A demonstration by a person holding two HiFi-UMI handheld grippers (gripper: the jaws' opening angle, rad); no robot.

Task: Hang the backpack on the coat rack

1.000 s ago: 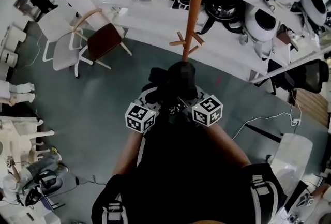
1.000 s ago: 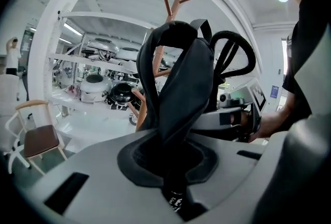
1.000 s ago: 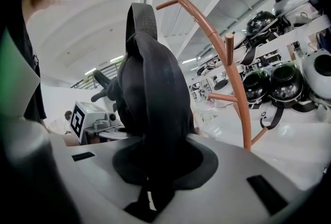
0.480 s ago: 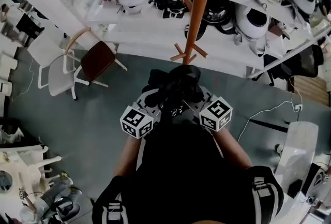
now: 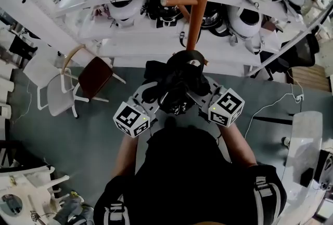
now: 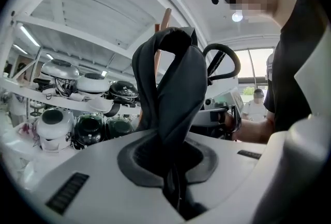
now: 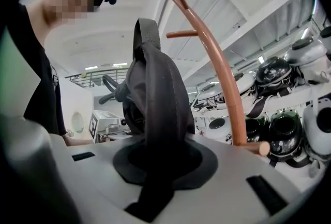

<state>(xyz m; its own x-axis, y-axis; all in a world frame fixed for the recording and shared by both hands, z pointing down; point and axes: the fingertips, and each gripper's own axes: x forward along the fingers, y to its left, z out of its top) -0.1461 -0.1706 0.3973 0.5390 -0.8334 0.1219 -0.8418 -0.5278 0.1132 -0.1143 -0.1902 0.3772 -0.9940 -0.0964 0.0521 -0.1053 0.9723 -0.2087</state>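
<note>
Both L gripper & R gripper clamped narrow on backpack straps by coat rack

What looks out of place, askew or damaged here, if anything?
Nothing stands out. The backpack looks bunched only because the left gripper and the right gripper are shut on its straps beside the rack; it is not hung yet.

Head cam on my feed: high, steeply down over wearer's torso, floor well below. Left gripper cam: close behind jaws, aimed up along backpack toward ceiling. Right gripper cam: same, mirrored side. I see backpack, coat rack, helmet shelves shared across all three
</note>
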